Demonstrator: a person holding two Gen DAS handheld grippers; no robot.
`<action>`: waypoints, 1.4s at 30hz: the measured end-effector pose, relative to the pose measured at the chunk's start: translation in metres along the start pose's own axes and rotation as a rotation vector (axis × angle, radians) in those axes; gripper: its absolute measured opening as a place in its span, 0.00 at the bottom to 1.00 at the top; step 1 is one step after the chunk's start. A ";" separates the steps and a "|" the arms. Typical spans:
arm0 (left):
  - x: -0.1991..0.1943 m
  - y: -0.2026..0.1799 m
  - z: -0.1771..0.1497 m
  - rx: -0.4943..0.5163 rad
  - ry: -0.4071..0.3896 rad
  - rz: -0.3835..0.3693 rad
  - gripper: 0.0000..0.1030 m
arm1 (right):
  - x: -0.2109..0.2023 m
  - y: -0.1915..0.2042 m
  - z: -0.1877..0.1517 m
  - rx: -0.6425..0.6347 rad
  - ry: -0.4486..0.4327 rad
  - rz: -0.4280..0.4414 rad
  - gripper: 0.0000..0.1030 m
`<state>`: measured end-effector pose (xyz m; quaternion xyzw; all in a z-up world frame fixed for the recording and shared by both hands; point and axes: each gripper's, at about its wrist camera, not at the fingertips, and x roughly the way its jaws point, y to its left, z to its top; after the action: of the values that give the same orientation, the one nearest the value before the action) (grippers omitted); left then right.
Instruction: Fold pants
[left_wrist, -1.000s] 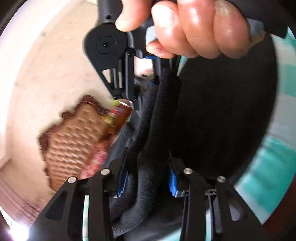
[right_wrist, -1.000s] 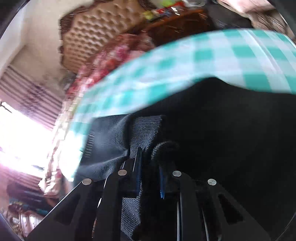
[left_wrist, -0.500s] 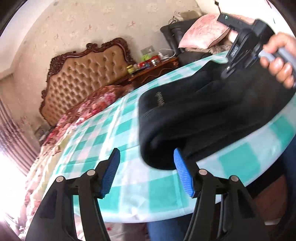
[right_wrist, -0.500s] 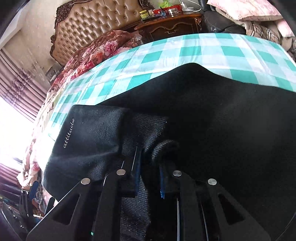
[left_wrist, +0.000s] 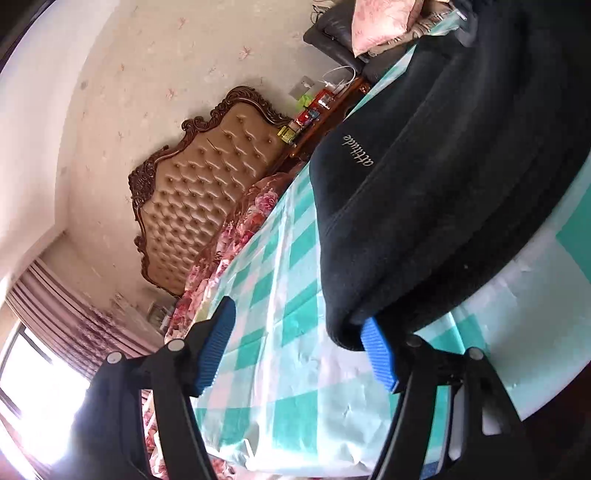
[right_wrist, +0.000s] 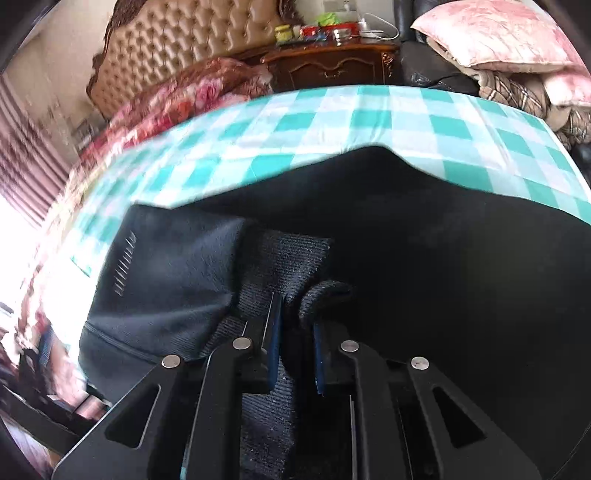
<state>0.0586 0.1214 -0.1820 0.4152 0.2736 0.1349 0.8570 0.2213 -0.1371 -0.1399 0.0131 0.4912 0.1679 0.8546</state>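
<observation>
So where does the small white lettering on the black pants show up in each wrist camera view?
Left wrist: the white lettering sits upper centre on the black fleece pants, near their folded corner, above the open left gripper.
Right wrist: the lettering appears blurred at left, left of the right gripper shut on the pants.
Shared landmark: the tufted tan leather headboard.

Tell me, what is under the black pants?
Under the black pants lies a green-and-white checked tablecloth; it shows all around them. The part directly beneath is covered, so anything else there cannot be seen.
</observation>
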 end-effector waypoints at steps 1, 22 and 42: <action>0.000 0.001 0.001 0.020 -0.008 0.000 0.65 | 0.003 0.000 -0.003 -0.010 -0.008 -0.016 0.13; 0.099 0.063 0.142 -0.602 0.274 -0.761 0.32 | -0.034 -0.034 0.002 0.116 -0.174 -0.119 0.40; 0.014 0.057 0.062 -0.739 0.245 -0.630 0.35 | -0.027 0.043 -0.079 -0.116 -0.168 0.007 0.51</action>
<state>0.1059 0.1236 -0.1108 -0.0377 0.4183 0.0050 0.9075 0.1305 -0.1155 -0.1500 -0.0207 0.4071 0.1972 0.8916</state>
